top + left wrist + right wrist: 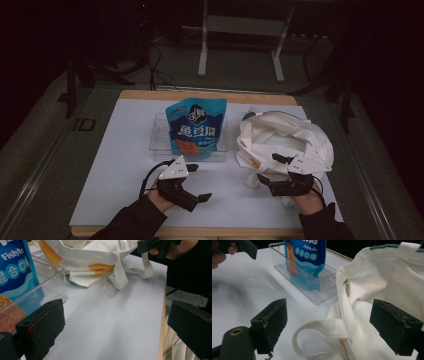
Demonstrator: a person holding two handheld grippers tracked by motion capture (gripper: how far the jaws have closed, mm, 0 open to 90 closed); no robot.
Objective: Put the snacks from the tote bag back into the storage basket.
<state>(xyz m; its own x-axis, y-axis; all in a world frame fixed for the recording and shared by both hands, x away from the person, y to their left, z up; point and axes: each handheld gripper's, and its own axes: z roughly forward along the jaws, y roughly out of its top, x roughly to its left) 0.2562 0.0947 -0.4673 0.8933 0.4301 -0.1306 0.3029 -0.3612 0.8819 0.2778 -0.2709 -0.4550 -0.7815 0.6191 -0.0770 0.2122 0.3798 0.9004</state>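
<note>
beside the white tote bag (pixel 285 137), right gripper (pixel 273 169) and left gripper (pixel 199 182) both gape apart, holding nothing

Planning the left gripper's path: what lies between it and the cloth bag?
Bare white table top, seen in the left gripper view between the open left gripper and the cloth bag.

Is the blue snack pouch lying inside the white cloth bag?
No, the blue snack pouch stands in the clear plastic tray, apart from the white cloth bag beside it.
</note>
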